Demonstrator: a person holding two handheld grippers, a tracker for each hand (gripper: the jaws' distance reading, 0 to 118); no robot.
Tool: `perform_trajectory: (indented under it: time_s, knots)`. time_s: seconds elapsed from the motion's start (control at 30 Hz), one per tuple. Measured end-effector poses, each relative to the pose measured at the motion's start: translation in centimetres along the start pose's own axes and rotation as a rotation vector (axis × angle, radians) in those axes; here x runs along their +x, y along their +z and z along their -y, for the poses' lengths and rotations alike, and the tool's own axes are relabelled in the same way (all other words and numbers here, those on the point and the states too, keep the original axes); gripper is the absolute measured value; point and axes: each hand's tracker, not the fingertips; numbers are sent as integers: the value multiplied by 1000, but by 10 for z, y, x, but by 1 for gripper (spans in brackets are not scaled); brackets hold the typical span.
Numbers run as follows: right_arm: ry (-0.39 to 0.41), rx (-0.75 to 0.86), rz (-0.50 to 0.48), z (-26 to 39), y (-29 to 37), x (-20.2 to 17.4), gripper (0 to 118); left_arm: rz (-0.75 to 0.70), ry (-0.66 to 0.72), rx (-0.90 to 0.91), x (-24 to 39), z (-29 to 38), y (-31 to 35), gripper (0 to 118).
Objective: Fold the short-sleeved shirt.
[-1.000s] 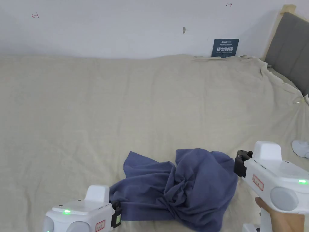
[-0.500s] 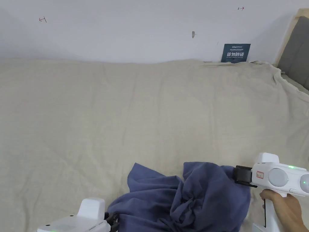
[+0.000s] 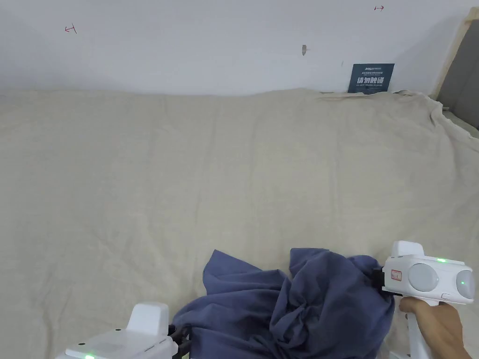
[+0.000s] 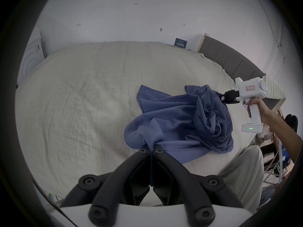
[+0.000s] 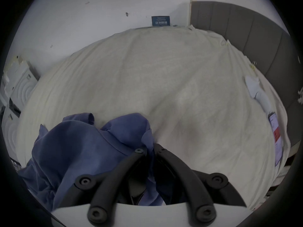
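Short-sleeved shirt (image 3: 299,308) of soft blue-violet knit, one item — lay crumpled in a twisted heap at the near edge of the bed, right of centre, not yet spread flat. One loose flap (image 4: 148,97) reached toward the far side; the middle was bunched in knotted folds, so no fold had been made.

Left gripper (image 4: 151,148), white handheld body with two black jaws, one item: jaws drawn together on a pinch of the shirt's near-left edge, cloth pulled into a small peak between them. Judged to be anchoring that edge so the heap could be drawn open.

Right gripper (image 5: 150,147), same make, one item, held by a hand (image 4: 255,105): jaws nearly closed with blue fabric caught between them at the shirt's far-right side. Whether this was hem, sleeve or collar could not be told. The two holds sat on opposite sides of the heap — likely chosen for lifting and shaking it out.

Beige linen bed sheet (image 3: 187,177), one, wrinkled, covering the whole work surface.

Grey padded headboard (image 5: 246,34), one, along the right side.

Small dark blue sign (image 3: 371,78), one, propped against the white wall (image 3: 210,42) behind the bed.
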Motion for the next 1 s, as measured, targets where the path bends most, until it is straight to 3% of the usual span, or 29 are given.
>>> perform_trajectory:
  time_s: [0.27, 0.43, 0.67, 1.0]
  knots:
    - [35, 161, -57, -10, 87, 8, 4, 68, 55, 75, -4, -16, 19, 0]
    - [-5, 281, -129, -30, 157, 10, 4, 85, 82, 155, -16, -51, 39, 0]
    - [-40, 411, -143, -78, 219, 20, 4, -22, 52, 291, -52, -128, 71, 0]
    - [-98, 514, -138, -173, 244, 19, 4, -149, 22, 396, -88, -255, 108, 0]
